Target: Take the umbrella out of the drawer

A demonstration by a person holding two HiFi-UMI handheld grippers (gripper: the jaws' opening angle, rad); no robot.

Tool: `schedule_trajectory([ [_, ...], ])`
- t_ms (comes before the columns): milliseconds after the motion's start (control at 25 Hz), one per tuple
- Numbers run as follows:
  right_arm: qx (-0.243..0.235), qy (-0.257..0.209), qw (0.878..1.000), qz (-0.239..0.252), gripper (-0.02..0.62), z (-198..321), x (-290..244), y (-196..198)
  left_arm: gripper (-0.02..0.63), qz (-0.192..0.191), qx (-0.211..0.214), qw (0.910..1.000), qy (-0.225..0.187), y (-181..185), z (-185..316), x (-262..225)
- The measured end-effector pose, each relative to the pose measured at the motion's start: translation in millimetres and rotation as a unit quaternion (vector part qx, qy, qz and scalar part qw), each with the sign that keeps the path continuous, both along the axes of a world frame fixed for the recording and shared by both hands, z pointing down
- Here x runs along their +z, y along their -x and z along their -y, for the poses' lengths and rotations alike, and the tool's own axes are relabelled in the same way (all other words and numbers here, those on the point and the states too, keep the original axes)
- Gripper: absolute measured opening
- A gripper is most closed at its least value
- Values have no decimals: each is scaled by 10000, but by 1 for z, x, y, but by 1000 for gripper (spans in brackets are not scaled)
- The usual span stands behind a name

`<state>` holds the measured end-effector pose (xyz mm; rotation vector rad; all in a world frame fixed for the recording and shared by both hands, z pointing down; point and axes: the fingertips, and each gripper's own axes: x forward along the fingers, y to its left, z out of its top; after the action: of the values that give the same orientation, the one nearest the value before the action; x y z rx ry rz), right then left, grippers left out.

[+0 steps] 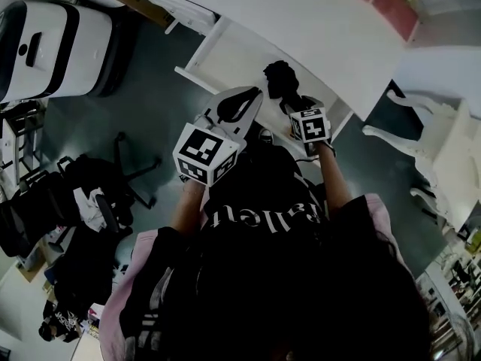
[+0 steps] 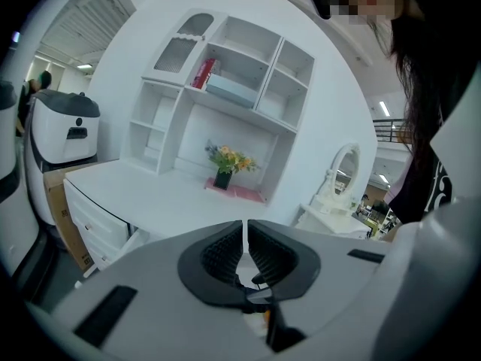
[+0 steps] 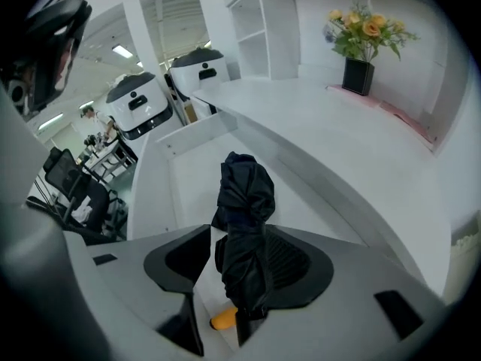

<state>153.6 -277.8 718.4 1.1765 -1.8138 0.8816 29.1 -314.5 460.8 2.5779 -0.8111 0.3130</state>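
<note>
So in the head view the black folded umbrella is sitting in the pulled-out white drawer, upper middle of the frame, just under the edge of the desk. The right gripper is down around it. Its jaws are spread, with the umbrella standing between them and a sliver of gap showing on the left side, so not really clamping. An orange tip pokes out at the bottom. The left gripper is squeezed closed on nothing, pointing over the desk.
</note>
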Motion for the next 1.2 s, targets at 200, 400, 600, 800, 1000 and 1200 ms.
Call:
schedule_trajectory([
  [200,-327,167,9989,-308,244,10,28,4,31,52,-100,9999,39,10,6,7],
  [400,-256,487,9972,-508,250,19,55,3,31,87,-264,9996,52,23,11,12],
  [600,-102,744,9949,-671,261,23,67,2,31,160,-368,9991,114,35,11,18],
  [800,-216,815,9946,-606,268,27,78,10,31,191,-460,9987,124,38,17,20],
  [1000,-369,930,9915,-835,273,35,87,12,31,209,-477,9986,79,36,21,19],
  [1200,-344,1156,9891,-846,273,29,93,13,31,246,-532,9982,106,38,17,19],
])
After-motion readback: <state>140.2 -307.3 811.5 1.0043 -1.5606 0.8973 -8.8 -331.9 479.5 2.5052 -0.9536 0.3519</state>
